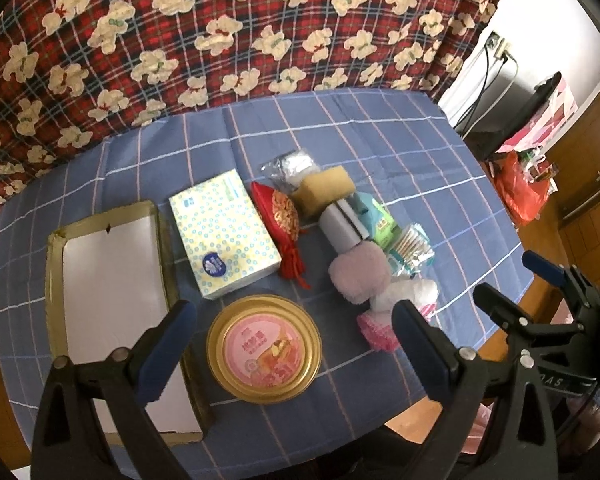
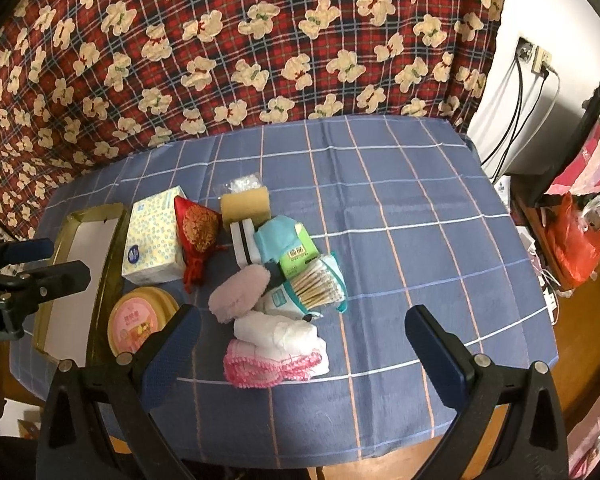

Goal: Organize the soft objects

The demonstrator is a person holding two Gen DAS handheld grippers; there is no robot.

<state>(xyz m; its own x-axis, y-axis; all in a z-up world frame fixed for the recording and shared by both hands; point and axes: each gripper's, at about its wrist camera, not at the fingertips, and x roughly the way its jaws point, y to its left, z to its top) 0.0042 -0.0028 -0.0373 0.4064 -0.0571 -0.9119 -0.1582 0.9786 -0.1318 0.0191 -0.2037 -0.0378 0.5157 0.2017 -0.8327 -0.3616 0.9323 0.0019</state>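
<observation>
On the blue checked tablecloth lies a pile of soft things: a yellow sponge (image 1: 325, 189), a grey-white sponge (image 1: 342, 226), a pale pink puff (image 1: 359, 274), a white cloth with pink trim (image 2: 278, 350), a red pouch (image 2: 198, 226) and a dotted tissue pack (image 1: 222, 236). A shallow gold-rimmed tray (image 1: 58, 284) sits at the left. My left gripper (image 1: 296, 354) hovers open above a round gold tin (image 1: 265, 347). Open and holding nothing, my right gripper (image 2: 302, 354) hangs just above the pink-trimmed cloth.
A green pack (image 2: 298, 256), a bag of cotton swabs (image 2: 320, 286) and a clear wrapper (image 1: 288, 168) lie in the pile. A bear-patterned plaid cloth (image 1: 220, 32) hangs behind the table. Right of the table stand cables, a screen and an orange bag (image 2: 576, 240).
</observation>
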